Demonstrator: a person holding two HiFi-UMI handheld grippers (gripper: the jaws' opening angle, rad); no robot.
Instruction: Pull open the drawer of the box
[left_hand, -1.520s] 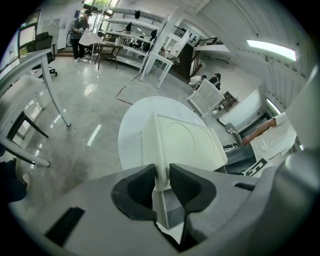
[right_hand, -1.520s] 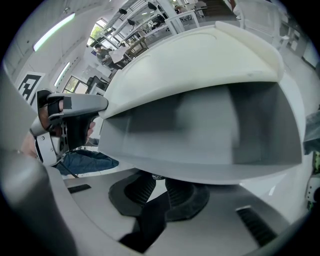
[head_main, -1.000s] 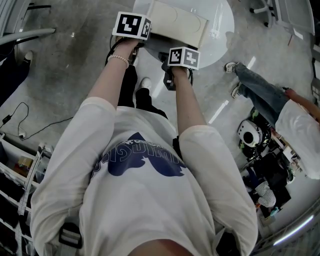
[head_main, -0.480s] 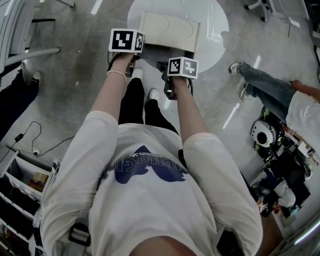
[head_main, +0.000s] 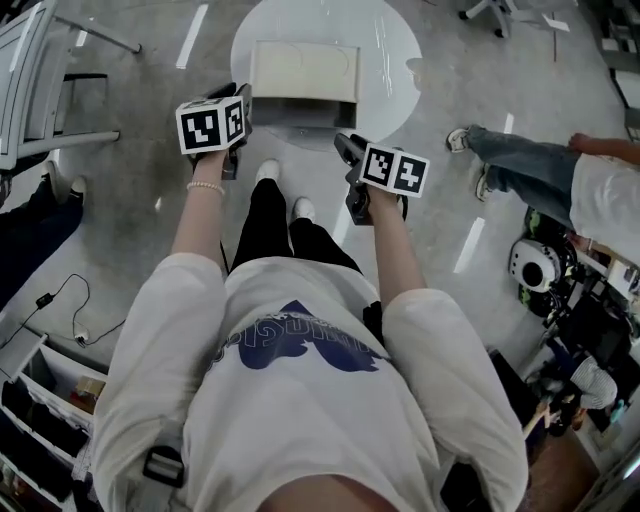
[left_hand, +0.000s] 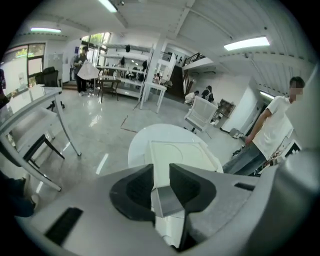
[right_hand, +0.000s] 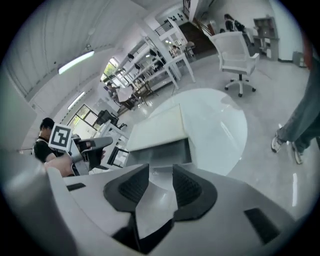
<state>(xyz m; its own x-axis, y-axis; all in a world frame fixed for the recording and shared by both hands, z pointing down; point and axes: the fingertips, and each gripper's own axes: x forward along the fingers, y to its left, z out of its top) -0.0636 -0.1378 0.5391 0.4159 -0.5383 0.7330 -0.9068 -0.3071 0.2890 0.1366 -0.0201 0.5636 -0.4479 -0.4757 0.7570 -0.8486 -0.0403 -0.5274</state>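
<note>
A cream box (head_main: 303, 70) stands on a round white table (head_main: 400, 40). In the right gripper view the box (right_hand: 157, 125) shows its drawer (right_hand: 167, 152) pulled out toward me, grey inside. My right gripper (head_main: 343, 142) hangs off the table's near edge, clear of the drawer; its jaws are opening and nothing is between them (right_hand: 161, 172). My left gripper (head_main: 241, 98) hovers to the left of the box's front, open and empty. Past its fingertips the box (left_hand: 177, 150) is seen from the front.
A person in jeans (head_main: 520, 165) stands right of the table. A white office chair (right_hand: 235, 55) is behind the table. A metal desk frame (head_main: 40, 60) is at the left, a cable (head_main: 60, 300) lies on the floor, and equipment (head_main: 540, 265) crowds the right.
Both grippers have drawn back from the box's front toward me. The right one has spread its jaws and let go of the drawer. The left one has moved out to the left.
</note>
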